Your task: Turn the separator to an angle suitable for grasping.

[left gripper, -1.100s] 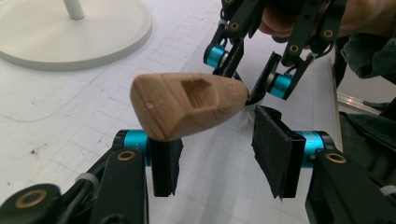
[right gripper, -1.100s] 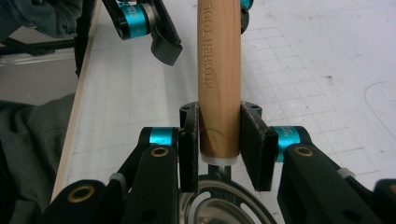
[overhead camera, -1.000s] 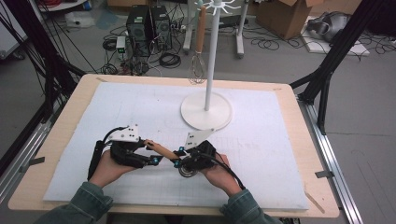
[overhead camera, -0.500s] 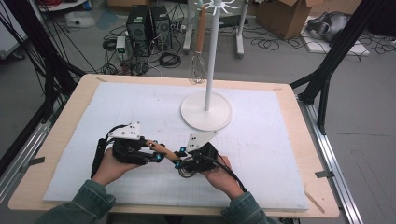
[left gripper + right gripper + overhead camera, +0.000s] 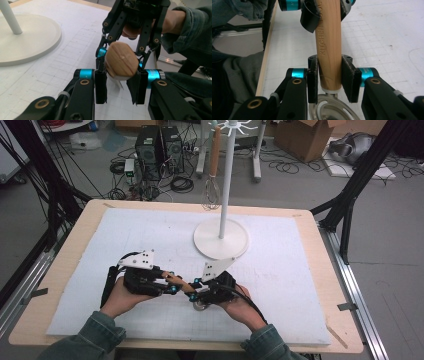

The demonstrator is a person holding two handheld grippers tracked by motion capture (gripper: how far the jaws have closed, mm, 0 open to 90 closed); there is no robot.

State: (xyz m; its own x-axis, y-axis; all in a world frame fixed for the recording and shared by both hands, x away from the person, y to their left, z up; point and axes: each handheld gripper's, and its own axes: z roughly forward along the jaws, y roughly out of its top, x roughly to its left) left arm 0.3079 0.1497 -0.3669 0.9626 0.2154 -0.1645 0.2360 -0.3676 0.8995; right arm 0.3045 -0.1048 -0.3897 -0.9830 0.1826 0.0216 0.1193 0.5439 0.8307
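- Your left gripper (image 5: 117, 86) has just been closing its black fingers (image 5: 100, 86) on the rounded free end of the pale wooden handle of a steel kitchen utensil (image 5: 121, 63), and the pads now press on both sides of it.
- Your right gripper (image 5: 329, 83) holds the same wooden handle (image 5: 329, 47) near the collar where it meets the perforated steel head (image 5: 332, 110), fingers clamped on either flank.
- From above, the utensil (image 5: 184, 285) spans the gap between the two grippers, held just over the white gridded mat (image 5: 300, 270) near the front of the light wooden worktop (image 5: 332, 227).
- Your left hand (image 5: 121, 295) and right hand (image 5: 239, 306) come in from the near edge in green sleeves.
- Behind them on the mat stands a white rack with a round base (image 5: 220, 238) and a slim post; a wire whisk with a wooden handle (image 5: 213, 175) hangs from its top.
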